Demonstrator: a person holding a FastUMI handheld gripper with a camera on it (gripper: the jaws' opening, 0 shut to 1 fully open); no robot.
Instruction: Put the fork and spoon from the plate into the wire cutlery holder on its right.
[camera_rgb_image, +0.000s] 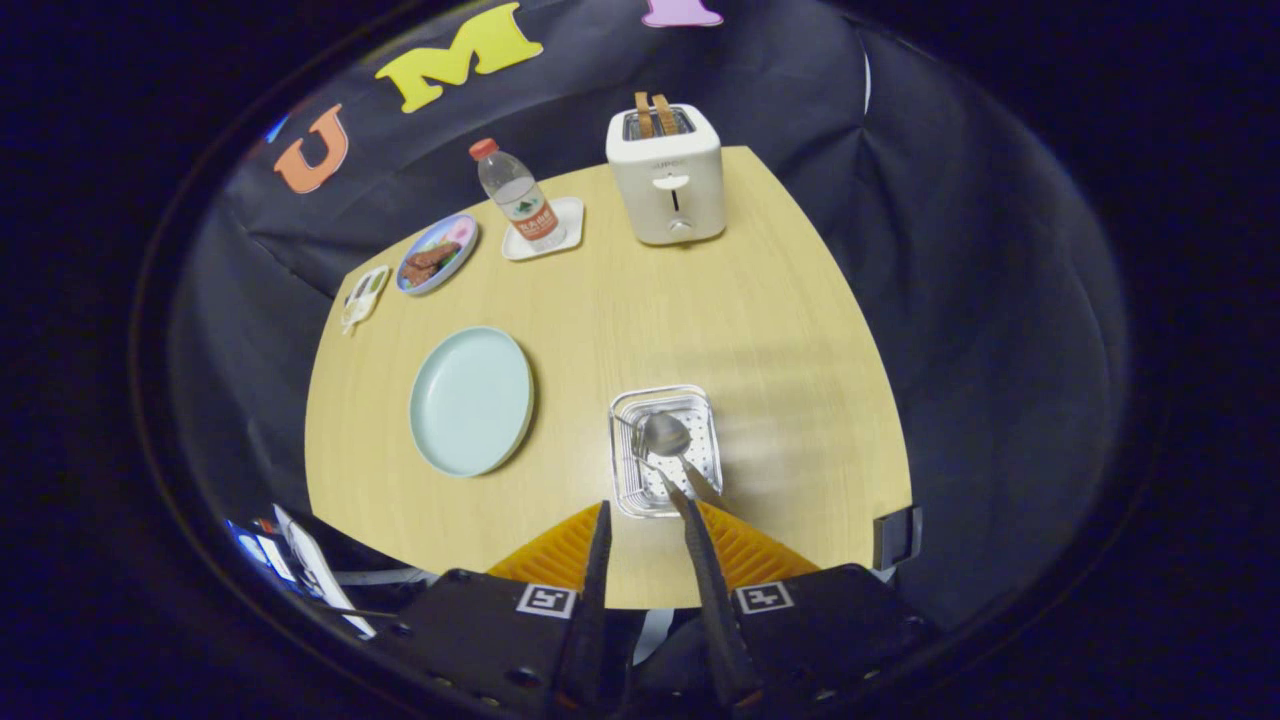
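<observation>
The pale blue plate (470, 400) lies bare on the wooden table (780, 330). To its right stands the wire cutlery holder (700, 402), seen from above. A spoon (667, 434) rests inside it, bowl up, its handle slanting toward my right finger. Thin metal beside the spoon's neck may be the fork; I cannot tell. My gripper (635, 492) hovers over the holder's near edge, open, with only table and holder rim showing between the fingers. The right fingertip (668, 486) lies next to the spoon's handle.
A white toaster (668, 185) with two slices stands at the far edge. Left of it are a water bottle (518, 197) on a white coaster, a small dish with food (437, 253) and a small white tray (364, 295). A black clamp (897, 536) grips the table's near right edge.
</observation>
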